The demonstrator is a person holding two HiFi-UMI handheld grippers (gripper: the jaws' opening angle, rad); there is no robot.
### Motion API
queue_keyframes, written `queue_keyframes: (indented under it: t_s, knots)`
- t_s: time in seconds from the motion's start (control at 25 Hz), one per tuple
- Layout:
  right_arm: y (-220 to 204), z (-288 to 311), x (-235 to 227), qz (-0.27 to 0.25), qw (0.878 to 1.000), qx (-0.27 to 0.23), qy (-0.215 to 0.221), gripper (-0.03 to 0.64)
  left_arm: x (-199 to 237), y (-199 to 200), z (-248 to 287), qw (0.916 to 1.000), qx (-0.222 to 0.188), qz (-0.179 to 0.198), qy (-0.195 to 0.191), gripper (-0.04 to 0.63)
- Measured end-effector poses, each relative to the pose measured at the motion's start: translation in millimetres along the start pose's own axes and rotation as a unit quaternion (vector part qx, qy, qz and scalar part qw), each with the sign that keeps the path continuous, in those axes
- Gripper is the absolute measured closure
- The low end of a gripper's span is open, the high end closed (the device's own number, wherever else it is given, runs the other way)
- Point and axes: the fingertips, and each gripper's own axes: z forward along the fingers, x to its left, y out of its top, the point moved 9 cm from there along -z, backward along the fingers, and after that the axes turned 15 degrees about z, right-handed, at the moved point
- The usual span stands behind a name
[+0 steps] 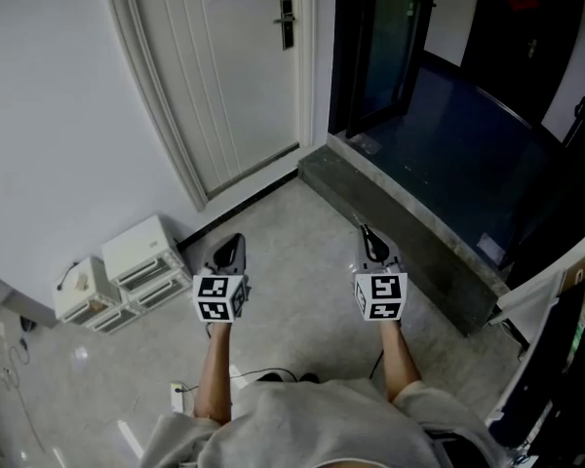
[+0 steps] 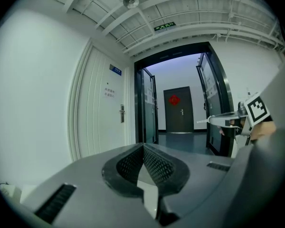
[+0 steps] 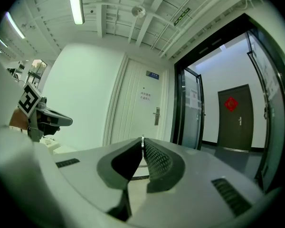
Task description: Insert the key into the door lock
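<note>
Key (image 3: 142, 143): likely light, stiff, slippery (best pinched by its head), clamped in my right gripper (image 3: 143, 149); left gripper (image 2: 143, 147) clenched empty.

Cool, even light falls from a ceiling tube (image 3: 76, 4), leaving the white wall (image 1: 58, 115) flat and nearly shadowless. The glass doorway (image 1: 439, 96) beyond sits dim and bluish. Both gripper views bow outward into black corners, and the nearest surfaces blur.

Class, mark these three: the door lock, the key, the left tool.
door lock (image 1: 286, 20), head view, on its dark plate.
key (image 3: 142, 141), right gripper view, on the tip showing between the jaws.
left tool (image 2: 143, 146), left gripper view, where its closed tips meet.
</note>
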Motion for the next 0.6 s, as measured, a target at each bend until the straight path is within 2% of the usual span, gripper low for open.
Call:
queue_keyframes:
  t_s: [0.24, 0.6]
  knots:
    - [-2.5, 14.7, -17.8, 0.002, 1.0, 0.003, 0.002, 0.588, -6.3, -1.4, 20.0, 1.0, 0.003, -0.003, 0.003, 0.578]
    - [-5.5, 65.5, -29.4, -0.001, 1.0, 0.005, 0.002, 0.588, 13.5, -8.5, 73.9, 1.0, -0.002, -0.01, 0.0, 0.578]
